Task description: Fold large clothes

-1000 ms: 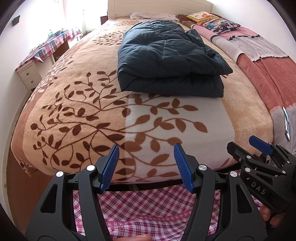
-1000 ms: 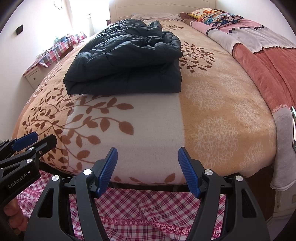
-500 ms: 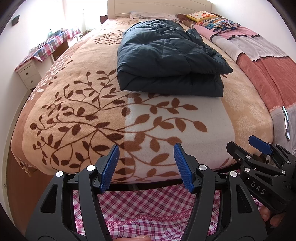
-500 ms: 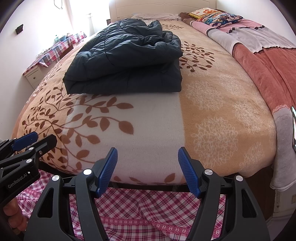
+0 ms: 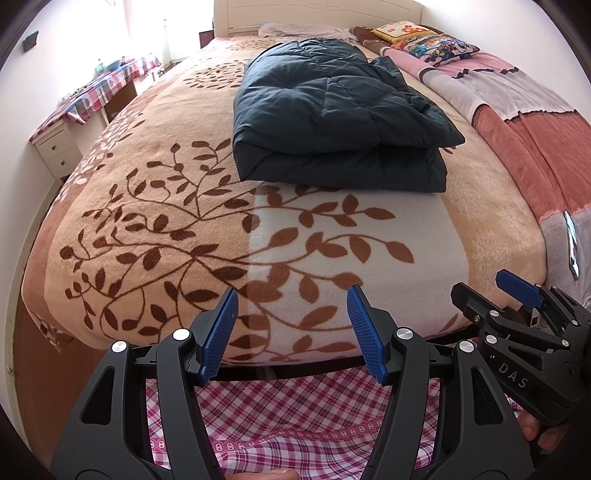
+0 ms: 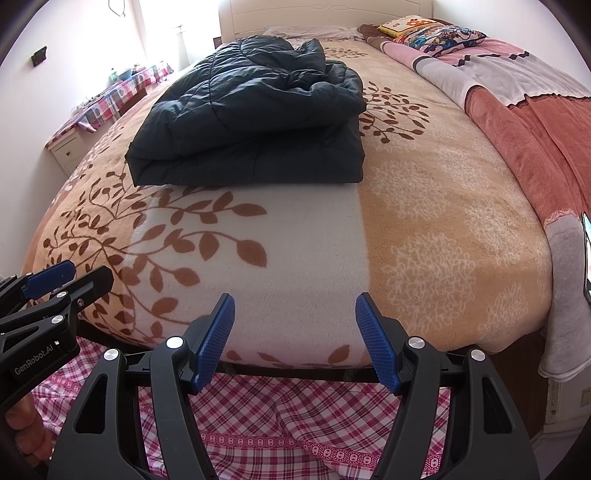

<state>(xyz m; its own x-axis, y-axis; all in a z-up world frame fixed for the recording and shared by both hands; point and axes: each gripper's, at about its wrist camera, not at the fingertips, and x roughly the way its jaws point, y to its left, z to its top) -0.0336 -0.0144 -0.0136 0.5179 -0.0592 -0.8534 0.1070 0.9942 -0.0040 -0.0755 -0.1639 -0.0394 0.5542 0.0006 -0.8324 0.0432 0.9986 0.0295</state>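
Note:
A dark navy padded jacket (image 5: pixel 332 114) lies folded into a thick stack in the middle of the bed; it also shows in the right wrist view (image 6: pixel 255 118). My left gripper (image 5: pixel 291 332) is open and empty, held at the foot of the bed, well short of the jacket. My right gripper (image 6: pixel 295 336) is open and empty too, beside the left one. The right gripper shows at the right edge of the left wrist view (image 5: pixel 517 332), and the left gripper shows at the left edge of the right wrist view (image 6: pixel 44 306).
The bed carries a tan leaf-patterned blanket (image 5: pixel 166 206). A pink and red quilt (image 6: pixel 524 122) with pillows (image 6: pixel 439 33) lies along its right side. A phone (image 5: pixel 571 242) rests near the right edge. A white nightstand (image 5: pixel 55 147) stands at the left. Pink checked cloth (image 6: pixel 295 417) hangs below the bed.

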